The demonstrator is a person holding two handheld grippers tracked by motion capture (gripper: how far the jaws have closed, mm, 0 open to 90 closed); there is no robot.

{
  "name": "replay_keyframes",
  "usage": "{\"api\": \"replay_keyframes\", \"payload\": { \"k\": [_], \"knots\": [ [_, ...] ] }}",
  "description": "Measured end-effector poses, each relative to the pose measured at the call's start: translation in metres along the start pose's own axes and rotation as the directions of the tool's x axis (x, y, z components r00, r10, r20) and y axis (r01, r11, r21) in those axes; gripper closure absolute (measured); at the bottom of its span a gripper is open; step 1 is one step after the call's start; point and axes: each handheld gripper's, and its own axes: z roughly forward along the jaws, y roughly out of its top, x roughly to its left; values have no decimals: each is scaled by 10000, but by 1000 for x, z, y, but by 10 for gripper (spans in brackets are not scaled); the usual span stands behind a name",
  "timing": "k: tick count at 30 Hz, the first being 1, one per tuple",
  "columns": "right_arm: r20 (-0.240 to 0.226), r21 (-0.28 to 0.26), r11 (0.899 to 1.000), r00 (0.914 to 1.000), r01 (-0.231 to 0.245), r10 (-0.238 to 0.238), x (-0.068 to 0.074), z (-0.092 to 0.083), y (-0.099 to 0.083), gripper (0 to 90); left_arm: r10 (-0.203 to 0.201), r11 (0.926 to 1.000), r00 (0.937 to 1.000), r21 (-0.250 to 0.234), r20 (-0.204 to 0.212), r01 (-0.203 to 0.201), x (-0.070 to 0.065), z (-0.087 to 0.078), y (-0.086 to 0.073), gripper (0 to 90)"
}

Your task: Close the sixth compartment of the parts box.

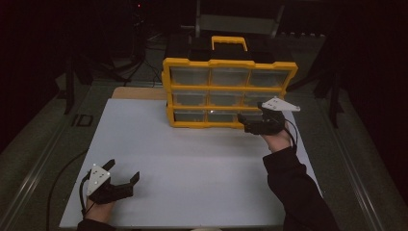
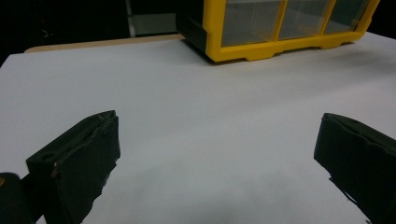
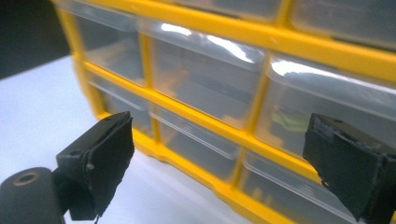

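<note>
A yellow organiser cabinet (image 1: 229, 91) with three rows of clear drawers and a yellow handle stands upright at the far middle of the white board (image 1: 192, 163). My right gripper (image 1: 251, 121) is open, right in front of the cabinet's bottom right drawer. In the right gripper view its jaws stand wide apart before the clear drawers (image 3: 210, 79), and something green (image 3: 285, 122) shows faintly inside one drawer. My left gripper (image 1: 122, 171) is open near the board's front left corner, empty above bare board (image 2: 201, 121), with the cabinet (image 2: 275, 28) far ahead.
The board lies on a dark table with a metal rail (image 1: 33, 173) along the left. A strip of wood (image 1: 137, 93) shows behind the board's far left edge. Dark stands and cables fill the background.
</note>
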Motion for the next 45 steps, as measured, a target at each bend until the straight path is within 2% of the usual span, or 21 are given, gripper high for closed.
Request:
{"api": "replay_keyframes", "payload": {
  "k": [1, 6, 11, 14, 19, 30, 33, 40, 45],
  "knots": [
    [-294, -73, 10000, 9995, 62, -64, 1, -1, 2, 96, -13, 10000, 10000, 11, 9, 13, 0, 0, 0, 12],
    [-1046, -328, 9988, 9937, 376, -408, 9, -7, 9, 96, -17, 10000, 10000, 33, 16, 16, 0, 1, 0, 12],
    [-1481, -517, 9967, 9866, 620, -690, 19, -13, 13, 96, -32, 10000, 10000, 29, 8, 32, 0, 1, 0, 12],
    [-1874, -642, 9957, 9792, 669, -779, 24, -18, 14, 96, 15, 10000, 10000, 56, 17, -15, 0, 1, 0, 12],
    [-2610, -899, 9934, 9609, 711, -924, 29, -25, 14, 96, -1, 10000, 10000, 38, 40, 1, 0, 1, 0, 12],
    [-3130, -1087, 9867, 9380, 1205, -1491, 34, -37, -6, 96, 2, 10000, 10000, 25, 45, -2, 0, 1, 0, 12],
    [-3323, -900, 9879, 9313, 1262, -1492, 31, -37, -15, 96, 39, 10000, 10000, 37, 37, -39, 0, 1, 0, 12],
    [-3490, -550, 9912, 9277, 1207, -1323, 25, -38, -38, 96, 24, 10000, 10000, 50, 56, -25, -1, 1, 0, 12],
    [-3742, -443, 9920, 9188, 1178, -1258, 21, -38, -55, 96, 36, 10000, 10000, 43, 60, -36, -1, 1, 0, 12]
  ]
}}
